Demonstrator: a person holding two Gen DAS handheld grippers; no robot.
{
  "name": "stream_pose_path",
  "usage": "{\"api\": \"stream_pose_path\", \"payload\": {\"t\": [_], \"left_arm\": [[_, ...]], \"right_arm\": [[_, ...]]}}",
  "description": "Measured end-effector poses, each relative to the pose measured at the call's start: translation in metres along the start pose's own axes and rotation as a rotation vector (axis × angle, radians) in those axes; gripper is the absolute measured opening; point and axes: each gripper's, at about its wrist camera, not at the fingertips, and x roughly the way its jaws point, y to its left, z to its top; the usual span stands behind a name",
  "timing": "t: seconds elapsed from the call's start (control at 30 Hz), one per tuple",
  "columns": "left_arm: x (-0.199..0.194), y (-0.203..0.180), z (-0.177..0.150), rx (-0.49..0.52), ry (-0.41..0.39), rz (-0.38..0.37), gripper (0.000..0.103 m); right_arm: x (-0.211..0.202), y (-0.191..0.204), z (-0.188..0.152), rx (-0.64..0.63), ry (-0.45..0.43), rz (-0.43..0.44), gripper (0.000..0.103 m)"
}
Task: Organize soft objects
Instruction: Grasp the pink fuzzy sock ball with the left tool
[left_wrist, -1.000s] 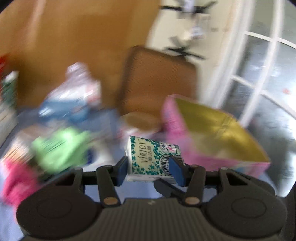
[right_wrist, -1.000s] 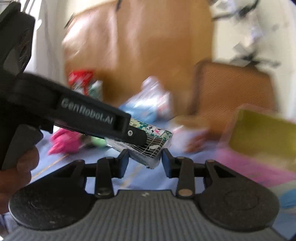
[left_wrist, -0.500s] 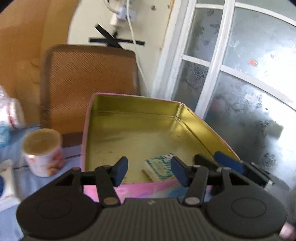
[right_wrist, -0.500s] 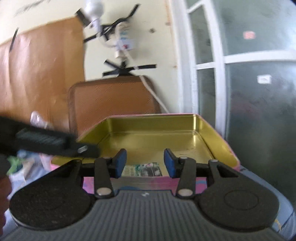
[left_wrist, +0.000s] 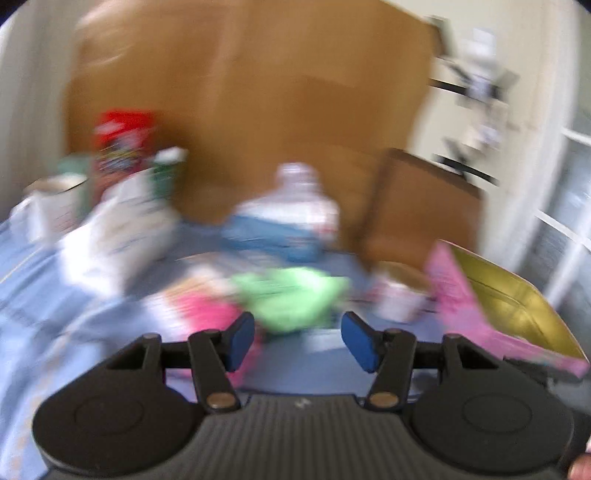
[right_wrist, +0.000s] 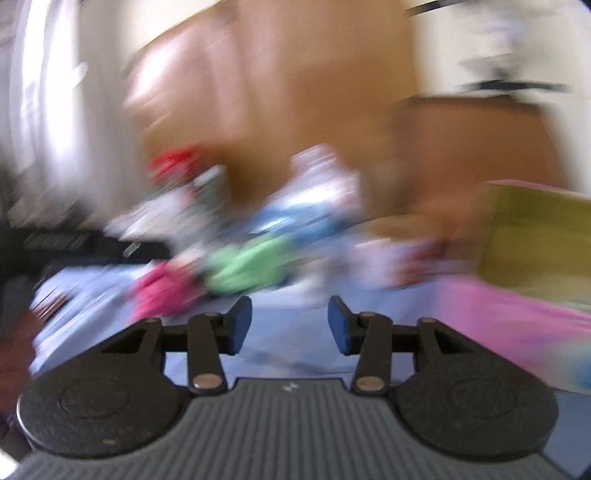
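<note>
Both views are blurred by motion. My left gripper (left_wrist: 297, 341) is open and empty above the blue cloth, just short of a green soft object (left_wrist: 291, 295) and a pink soft object (left_wrist: 207, 314). My right gripper (right_wrist: 290, 325) is open and empty, with the green object (right_wrist: 247, 267) and the pink object (right_wrist: 162, 291) ahead to its left. The pink tin with a gold inside (left_wrist: 509, 306) stands at the right; it also shows in the right wrist view (right_wrist: 535, 243). The tissue pack is not in sight.
A plastic bag with blue print (left_wrist: 284, 221), a round white tub (left_wrist: 399, 291), white packets (left_wrist: 122, 229) and a red package (left_wrist: 122, 133) stand on the blue cloth. A brown board (left_wrist: 417, 206) leans on the wall. The left gripper's arm (right_wrist: 74, 243) crosses the right view's left side.
Both grippers swung left, away from the tin where the tissue pack was left, and now face the green and pink objects. The left gripper stays open and empty.
</note>
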Motion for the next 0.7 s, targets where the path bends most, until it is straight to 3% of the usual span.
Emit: {"api": "stream_pose_path", "payload": {"t": [0.07,0.17,0.27,0.33,0.4,0.43,0.53,0.7], "left_arm": [[0.003,0.026,0.004,-0.061,0.032,0.024,0.052],[0.011,0.042,0.007,-0.082,0.052,0.032,0.052],[0.030,0.043,0.007,-0.049,0.081,0.033,0.056],[0.049,0.043,0.003,-0.039,0.124,0.048,0.054],[0.060,0.045,-0.006,-0.067,0.182,0.010,0.045],[0.059,0.042,-0.008,-0.074,0.182,-0.007,0.044],[0.049,0.021,-0.011,-0.017,0.148,-0.046,0.044],[0.040,-0.041,-0.005,0.081,0.112,-0.193,0.044]], "right_arm": [[0.027,0.033,0.001,-0.074,0.061,0.055,0.070],[0.065,0.069,0.007,-0.137,0.113,0.110,0.075],[0.104,0.084,0.015,-0.151,0.157,0.115,0.076],[0.125,0.089,0.015,-0.135,0.189,0.104,0.075],[0.139,0.086,0.014,-0.113,0.214,0.114,0.063],[0.140,0.087,0.010,-0.101,0.218,0.121,0.046],[0.115,0.089,0.005,-0.091,0.166,0.076,0.046],[0.051,0.071,-0.004,-0.084,-0.008,-0.066,0.046]]}}
